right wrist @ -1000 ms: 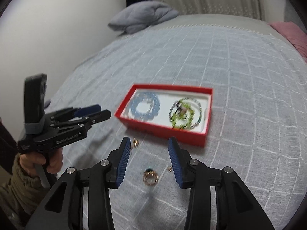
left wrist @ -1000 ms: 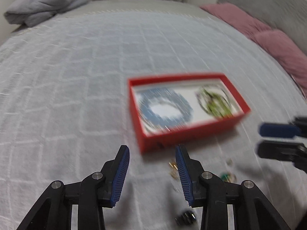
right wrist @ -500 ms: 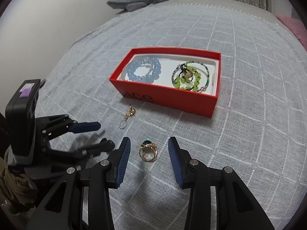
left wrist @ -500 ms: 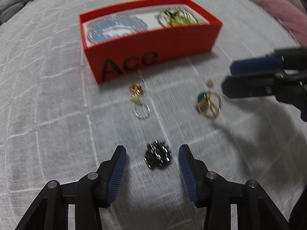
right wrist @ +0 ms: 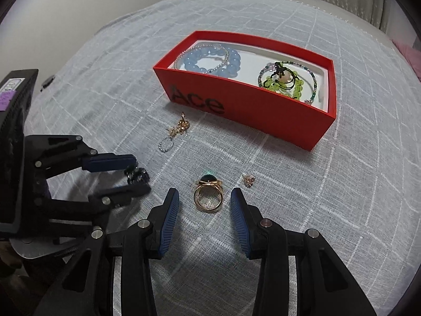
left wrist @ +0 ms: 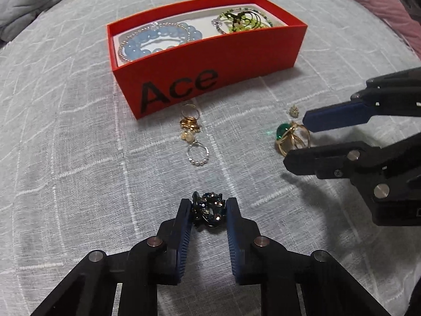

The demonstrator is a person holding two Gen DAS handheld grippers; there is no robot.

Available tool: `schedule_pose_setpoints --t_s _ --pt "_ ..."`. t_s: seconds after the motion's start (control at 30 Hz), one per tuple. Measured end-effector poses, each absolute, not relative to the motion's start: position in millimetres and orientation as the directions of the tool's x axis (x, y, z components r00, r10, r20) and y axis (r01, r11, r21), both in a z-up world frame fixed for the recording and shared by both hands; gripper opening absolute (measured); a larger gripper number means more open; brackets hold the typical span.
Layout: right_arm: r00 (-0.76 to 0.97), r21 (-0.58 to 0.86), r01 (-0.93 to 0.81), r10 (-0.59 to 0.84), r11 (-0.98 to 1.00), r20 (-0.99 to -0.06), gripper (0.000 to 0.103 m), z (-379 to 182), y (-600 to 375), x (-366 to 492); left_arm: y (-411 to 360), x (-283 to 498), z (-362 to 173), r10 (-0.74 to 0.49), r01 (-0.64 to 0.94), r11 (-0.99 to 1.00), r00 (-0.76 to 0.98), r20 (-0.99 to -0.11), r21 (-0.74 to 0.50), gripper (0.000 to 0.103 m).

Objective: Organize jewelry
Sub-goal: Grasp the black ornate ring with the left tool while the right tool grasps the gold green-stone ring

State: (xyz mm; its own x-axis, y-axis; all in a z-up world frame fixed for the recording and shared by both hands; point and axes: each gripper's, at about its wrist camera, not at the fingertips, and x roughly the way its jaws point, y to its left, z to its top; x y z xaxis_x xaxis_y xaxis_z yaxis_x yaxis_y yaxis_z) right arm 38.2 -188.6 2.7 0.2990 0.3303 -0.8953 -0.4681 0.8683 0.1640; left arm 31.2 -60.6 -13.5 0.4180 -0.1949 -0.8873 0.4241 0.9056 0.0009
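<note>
Two bracelets already lay in the red box [left wrist: 208, 76]. On the bedspread [left wrist: 65, 158] outside, the left gripper [left wrist: 208, 212] was closing on the dark crystal piece [left wrist: 209, 209]; the right gripper [right wrist: 205, 205], half open and empty, straddled the green-stone ring [right wrist: 208, 193]; the earrings [left wrist: 190, 131] remained untouched

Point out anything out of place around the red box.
Four pieces lie loose on the bedspread outside the red box: gold earring cluster, green-stone ring, small stud, dark crystal piece.
</note>
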Motion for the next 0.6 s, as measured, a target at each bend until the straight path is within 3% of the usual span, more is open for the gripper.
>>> schedule_pose_setpoints --t_s 0.23,0.27,0.3,0.6 --pt "0.305 0.122 -0.494 0.303 0.861 -0.903 0.043 -5 -176 36 -48 37 -2 -0.219 0.414 0.910 0.444 -0.869 -0.018 0.020" --pt "0.312 0.114 -0.498 0.300 0.860 -0.901 0.036 -6 -175 35 -47 37 -1 -0.221 0.414 0.910 0.448 -0.866 -0.018 0.020" --pt "0.318 0.104 -0.505 0.297 0.857 -0.901 0.024 -5 -173 35 -46 37 1 -0.225 0.414 0.910 0.451 -0.864 -0.022 0.020" --pt "0.326 0.112 -0.510 0.312 0.853 -0.893 0.024 -1 -171 36 -42 41 6 -0.233 0.392 0.919 0.471 -0.851 -0.035 0.020"
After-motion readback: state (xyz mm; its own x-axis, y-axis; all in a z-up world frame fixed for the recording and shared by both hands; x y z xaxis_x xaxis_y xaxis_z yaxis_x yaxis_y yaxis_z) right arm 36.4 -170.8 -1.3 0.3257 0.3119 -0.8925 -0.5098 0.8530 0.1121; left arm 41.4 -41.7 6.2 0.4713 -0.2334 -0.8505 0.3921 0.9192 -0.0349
